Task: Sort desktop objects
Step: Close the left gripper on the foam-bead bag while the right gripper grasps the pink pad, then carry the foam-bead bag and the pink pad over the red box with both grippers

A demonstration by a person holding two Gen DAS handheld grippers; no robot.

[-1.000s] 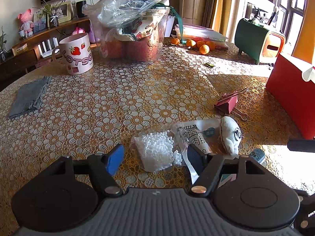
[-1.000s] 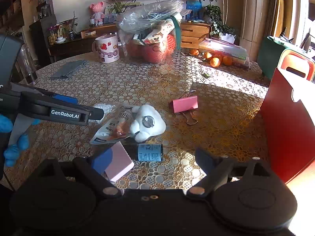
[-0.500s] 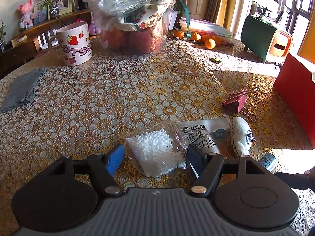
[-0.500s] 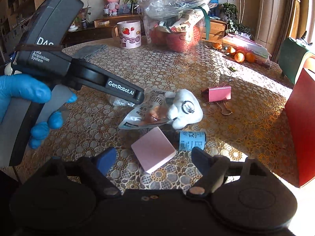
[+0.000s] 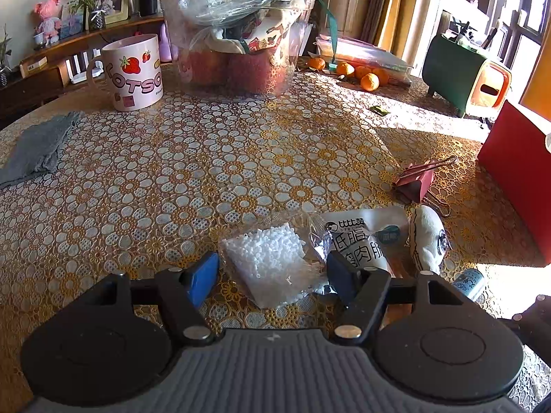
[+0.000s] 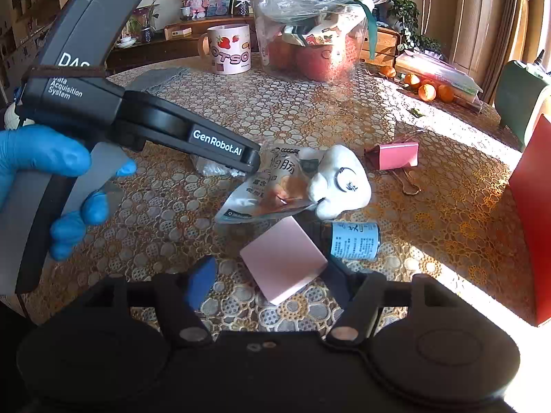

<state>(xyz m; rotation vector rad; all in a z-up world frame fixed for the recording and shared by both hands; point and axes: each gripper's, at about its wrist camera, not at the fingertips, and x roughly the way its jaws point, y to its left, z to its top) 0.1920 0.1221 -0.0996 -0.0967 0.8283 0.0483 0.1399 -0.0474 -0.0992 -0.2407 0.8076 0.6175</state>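
R claw [image 6: 272, 275] closed in on 1 pink pad [image 6: 283, 264].

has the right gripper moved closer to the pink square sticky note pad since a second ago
Yes. The right gripper has come forward and down over the table: the pink square sticky note pad now lies between its closing jaws, and the fixed pink binder clip looks nearer.

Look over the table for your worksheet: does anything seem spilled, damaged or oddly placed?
Nothing is spilled or broken. The odd part is the clutter: a snack packet lies partly under a white plush toy, with a pink pad overlapping a small bottle that lies on its side.
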